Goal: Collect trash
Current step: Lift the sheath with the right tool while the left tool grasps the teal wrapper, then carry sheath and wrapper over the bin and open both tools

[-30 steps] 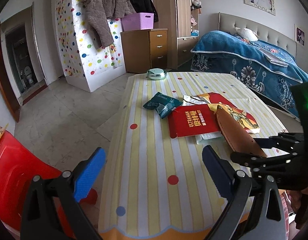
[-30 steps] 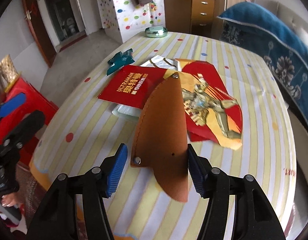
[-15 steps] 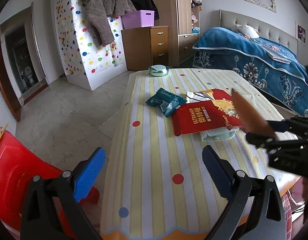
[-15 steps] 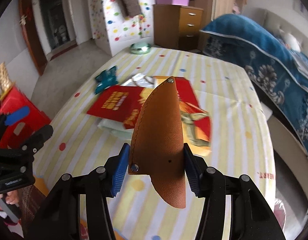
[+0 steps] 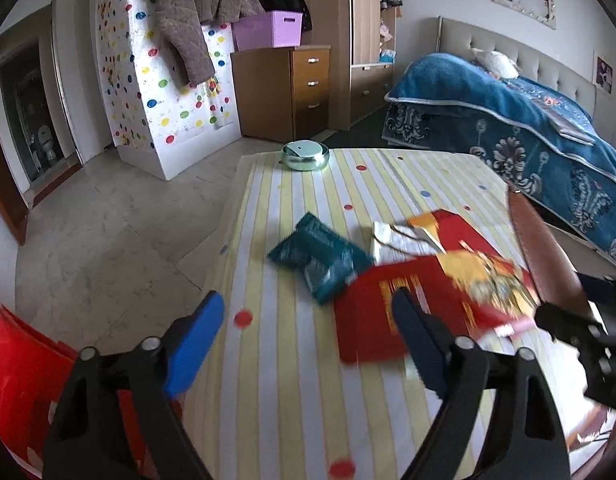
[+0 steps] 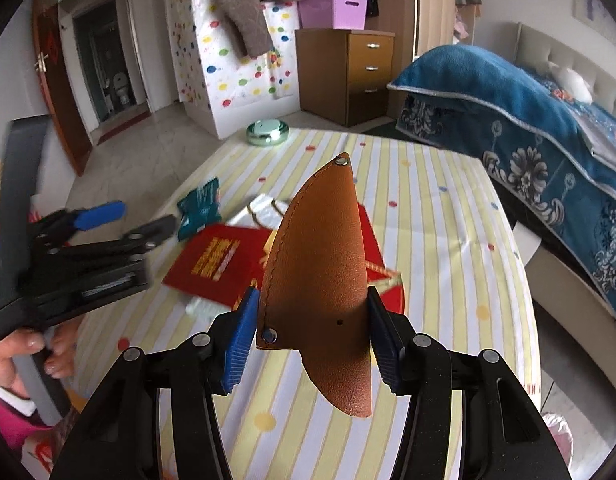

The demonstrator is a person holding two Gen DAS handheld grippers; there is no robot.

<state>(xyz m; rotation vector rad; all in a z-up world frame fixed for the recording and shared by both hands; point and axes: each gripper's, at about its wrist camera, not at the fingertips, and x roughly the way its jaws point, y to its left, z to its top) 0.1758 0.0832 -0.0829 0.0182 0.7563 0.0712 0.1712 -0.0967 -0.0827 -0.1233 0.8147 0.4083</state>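
Note:
My right gripper [image 6: 311, 332] is shut on a brown leather sheath [image 6: 327, 280], held upright above the striped table [image 6: 447, 240]. The sheath [image 5: 543, 256] also shows at the right edge of the left wrist view. My left gripper [image 5: 304, 340] is open over the table's near left part, with nothing between its fingers. Just ahead of it lie a red packet [image 5: 371, 320], a teal wrapper [image 5: 319, 256], a silver wrapper [image 5: 391, 240] and a red and yellow picture bag [image 5: 487, 276]. In the right wrist view the left gripper [image 6: 120, 220] sits at the left, close to the teal wrapper [image 6: 200, 208].
A round green tin [image 5: 304, 155] stands at the table's far edge. A red chair [image 5: 20, 380] is at the near left. A blue bed [image 5: 527, 140] runs along the right, a wooden drawer unit [image 5: 284, 92] behind. A hand [image 6: 32, 356] holds the left gripper's handle.
My left gripper has moved forward toward the wrappers. My right gripper has lifted the sheath higher and away from the packets.

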